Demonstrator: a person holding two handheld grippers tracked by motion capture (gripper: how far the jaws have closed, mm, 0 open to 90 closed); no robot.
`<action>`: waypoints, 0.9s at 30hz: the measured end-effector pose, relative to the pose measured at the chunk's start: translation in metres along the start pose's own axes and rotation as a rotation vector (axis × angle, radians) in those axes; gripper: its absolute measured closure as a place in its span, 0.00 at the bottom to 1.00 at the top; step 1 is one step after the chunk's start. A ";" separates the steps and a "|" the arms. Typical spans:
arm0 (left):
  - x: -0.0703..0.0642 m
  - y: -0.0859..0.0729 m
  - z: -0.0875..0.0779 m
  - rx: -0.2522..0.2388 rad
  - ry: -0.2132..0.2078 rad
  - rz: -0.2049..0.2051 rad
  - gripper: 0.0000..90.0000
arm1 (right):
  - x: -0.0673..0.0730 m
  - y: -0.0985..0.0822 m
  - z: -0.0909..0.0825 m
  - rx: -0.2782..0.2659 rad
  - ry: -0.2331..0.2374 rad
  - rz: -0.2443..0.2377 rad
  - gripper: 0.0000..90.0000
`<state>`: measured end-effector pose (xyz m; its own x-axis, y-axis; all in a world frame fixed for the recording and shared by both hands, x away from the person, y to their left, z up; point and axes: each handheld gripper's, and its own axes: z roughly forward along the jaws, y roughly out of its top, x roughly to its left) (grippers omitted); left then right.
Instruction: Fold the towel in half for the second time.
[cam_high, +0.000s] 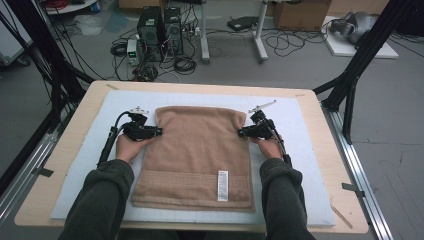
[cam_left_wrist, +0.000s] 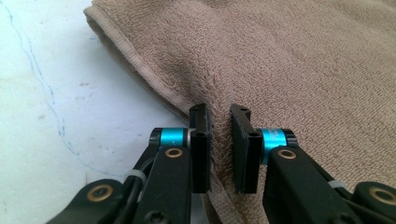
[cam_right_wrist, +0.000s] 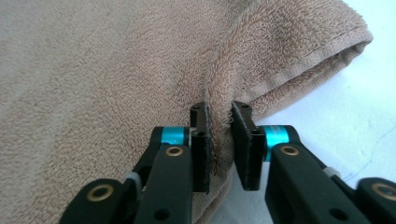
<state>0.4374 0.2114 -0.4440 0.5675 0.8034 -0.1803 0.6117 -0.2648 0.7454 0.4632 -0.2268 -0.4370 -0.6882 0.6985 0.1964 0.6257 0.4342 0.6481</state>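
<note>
Two hand-held grippers, left, right, each apparently pinching towel edges, white mat beneath

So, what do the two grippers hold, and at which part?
Both hold the folded light-brown terry towel: the left gripper pinches its left side edge, the right gripper its right side edge, both towards the far end.

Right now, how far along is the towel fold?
Done: the tan towel already lies folded in layers on the white mat, label end nearest the person. In hand: the left gripper and right gripper each pinch a ridge of cloth at the side edges near the far end. Left: probably lifting that end over for the next fold; nothing is raised yet.
</note>
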 end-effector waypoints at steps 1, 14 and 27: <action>0.000 0.001 -0.002 -0.006 0.002 0.005 0.89 | 0.002 0.001 -0.002 0.003 -0.009 -0.009 0.89; -0.032 -0.028 -0.081 -0.119 -0.131 0.074 0.88 | 0.052 -0.009 -0.080 -0.084 0.159 -0.119 0.89; -0.041 -0.055 -0.113 -0.080 -0.103 0.116 0.48 | 0.065 -0.062 -0.083 -0.066 0.125 -0.080 0.46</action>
<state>0.3181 0.2530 -0.4057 0.6876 0.7101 -0.1515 0.4950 -0.3058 0.8133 0.3497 -0.2557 -0.4030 -0.7778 0.5853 0.2290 0.5442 0.4448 0.7113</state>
